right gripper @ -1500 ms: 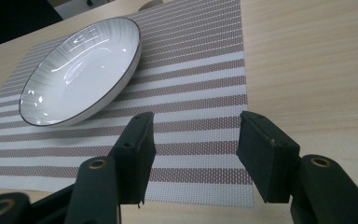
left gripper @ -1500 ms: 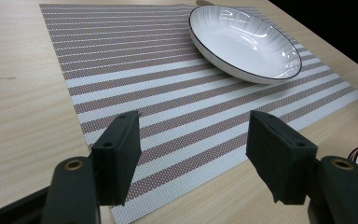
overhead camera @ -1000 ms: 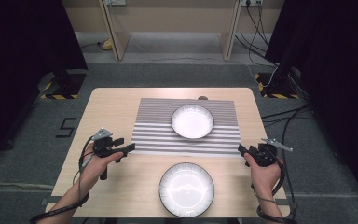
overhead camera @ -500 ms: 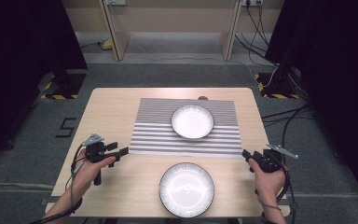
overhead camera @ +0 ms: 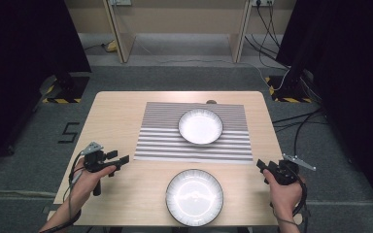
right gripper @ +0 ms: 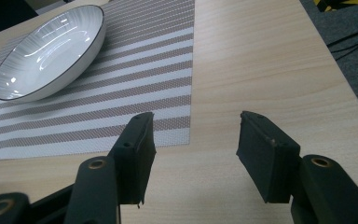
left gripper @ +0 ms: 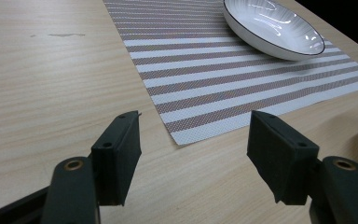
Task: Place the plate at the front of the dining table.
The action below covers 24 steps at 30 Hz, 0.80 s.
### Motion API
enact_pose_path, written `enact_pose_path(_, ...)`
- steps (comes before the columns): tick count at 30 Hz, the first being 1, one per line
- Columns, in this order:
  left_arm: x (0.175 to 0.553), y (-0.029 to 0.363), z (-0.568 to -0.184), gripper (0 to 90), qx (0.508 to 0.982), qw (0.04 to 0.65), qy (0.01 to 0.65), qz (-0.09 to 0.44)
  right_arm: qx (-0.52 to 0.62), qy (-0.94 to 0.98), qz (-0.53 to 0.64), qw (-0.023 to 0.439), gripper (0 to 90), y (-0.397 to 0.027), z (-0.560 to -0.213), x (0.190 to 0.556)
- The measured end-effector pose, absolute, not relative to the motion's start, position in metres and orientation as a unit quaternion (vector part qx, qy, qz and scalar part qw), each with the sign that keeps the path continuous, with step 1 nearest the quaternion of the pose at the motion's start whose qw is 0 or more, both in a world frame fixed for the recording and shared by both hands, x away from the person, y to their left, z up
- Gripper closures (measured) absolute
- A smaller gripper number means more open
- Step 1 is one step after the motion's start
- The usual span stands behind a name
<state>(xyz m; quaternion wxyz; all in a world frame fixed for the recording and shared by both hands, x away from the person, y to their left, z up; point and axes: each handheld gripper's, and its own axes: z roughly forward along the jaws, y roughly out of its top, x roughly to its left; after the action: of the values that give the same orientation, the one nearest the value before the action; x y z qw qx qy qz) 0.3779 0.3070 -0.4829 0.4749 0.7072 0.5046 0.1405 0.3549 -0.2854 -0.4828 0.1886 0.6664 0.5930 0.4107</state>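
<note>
Sitting close to the near edge of the wooden counter [overhead camera: 116, 116]: a round white plate with a dark rim [overhead camera: 194, 196], flat on the bare wood. Just left of it, the left hand-held gripper [overhead camera: 122, 160], held in a hand [overhead camera: 88, 177], jaws wide apart with nothing between them, pointing toward the near left corner of the striped mat [left gripper: 242, 70]. Off to the right, at the counter's right edge, the right hand-held gripper [overhead camera: 262, 166], held in the other hand [overhead camera: 284, 189], jaws also spread wide and gripping nothing, aimed at the mat's near right corner. Farther back, lying flat in the middle of the counter, the mat with brown and white stripes. Resting on the mat, toward its far right part, a white bowl with a thin dark rim [overhead camera: 200, 126]. Beyond the counter, grey floor [overhead camera: 184, 77], black cables [overhead camera: 291, 124] on the right, and wooden legs at the back.
</note>
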Motion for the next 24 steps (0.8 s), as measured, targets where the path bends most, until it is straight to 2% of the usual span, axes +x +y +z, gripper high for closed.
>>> enact_pose_path(24,0.359,0.332,-0.485,34.1,0.704,0.466,0.512,0.157,0.670,0.588,0.407,0.202,46.2,-0.296,-0.489,0.331)
